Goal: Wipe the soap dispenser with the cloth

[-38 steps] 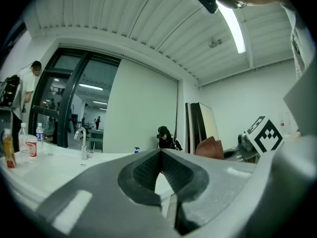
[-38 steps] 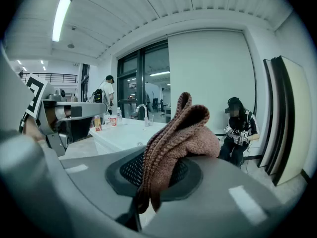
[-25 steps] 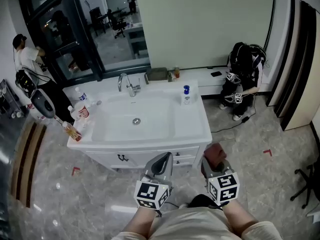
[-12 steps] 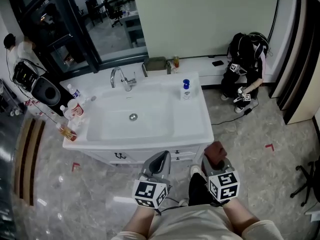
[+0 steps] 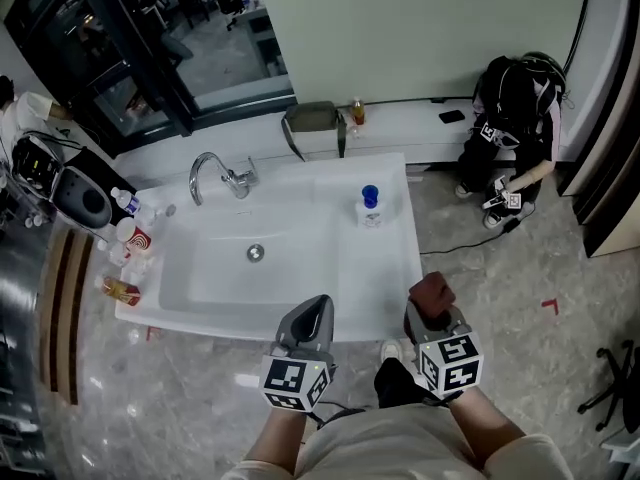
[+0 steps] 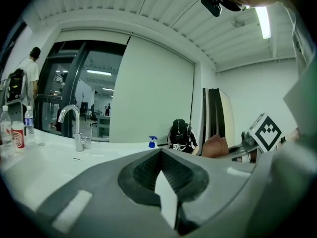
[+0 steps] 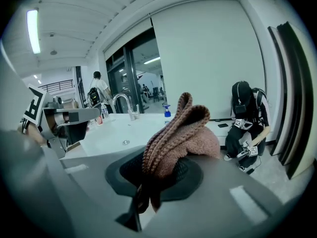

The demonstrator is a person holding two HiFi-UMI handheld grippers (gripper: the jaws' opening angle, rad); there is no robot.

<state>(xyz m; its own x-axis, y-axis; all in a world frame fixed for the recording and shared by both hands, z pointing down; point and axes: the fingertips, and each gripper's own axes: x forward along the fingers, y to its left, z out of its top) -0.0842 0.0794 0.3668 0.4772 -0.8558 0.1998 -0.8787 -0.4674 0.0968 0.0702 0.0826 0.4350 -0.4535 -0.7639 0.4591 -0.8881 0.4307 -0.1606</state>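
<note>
The soap dispenser (image 5: 369,206), clear with a blue pump, stands on the right rim of the white sink counter (image 5: 390,273); it is small and far off in the left gripper view (image 6: 152,142) and the right gripper view (image 7: 167,112). My right gripper (image 5: 432,306) is shut on a folded brown knitted cloth (image 7: 174,140), just off the counter's front right corner (image 5: 431,290). My left gripper (image 5: 315,313) is shut with nothing in it, over the counter's front edge.
A chrome faucet (image 5: 215,171) rises behind the basin (image 5: 255,254). Bottles and a paper cup (image 5: 132,237) crowd the counter's left end. A person in black (image 5: 516,118) sits on the floor at the right. A grey bag (image 5: 313,120) lies on the back ledge.
The view has moved forward: the sink counter now lies closer beneath both grippers. Both grippers keep their states, the right one still holding the cloth.
</note>
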